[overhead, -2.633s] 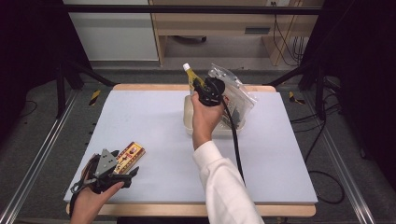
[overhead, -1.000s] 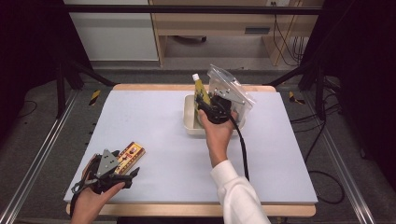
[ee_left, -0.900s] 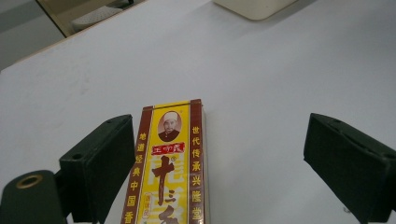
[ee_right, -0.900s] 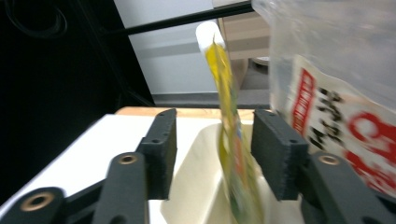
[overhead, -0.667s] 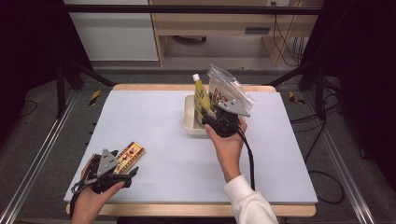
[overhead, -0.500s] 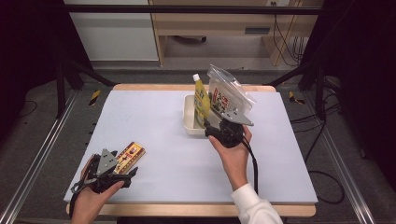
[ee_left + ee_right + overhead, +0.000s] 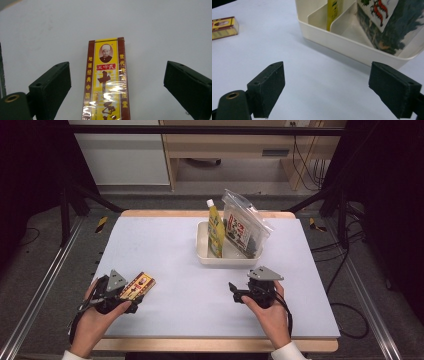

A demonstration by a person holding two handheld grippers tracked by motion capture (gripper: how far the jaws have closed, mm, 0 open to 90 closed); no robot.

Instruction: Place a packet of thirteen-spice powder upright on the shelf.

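A white divided tray (image 7: 204,251) stands at the table's far middle. In it a yellow squeeze bottle (image 7: 215,227) stands upright in the left slot, and a clear zip bag (image 7: 245,225) of dark contents leans to the right. A brown and yellow spice box (image 7: 137,286) lies flat at the near left. My left gripper (image 7: 131,295) is open, its jaws standing either side of the box (image 7: 107,82) without touching it. My right gripper (image 7: 234,292) is open and empty, low over the table in front of the tray (image 7: 342,42).
The light table top (image 7: 165,245) has bare room between the two grippers and left of the tray. Metal rails run along both sides, and cables trail on the floor at the right.
My right gripper left the yellow bottle standing in the tray and drew back toward the table's near edge, open. The left gripper and the spice box stayed put.
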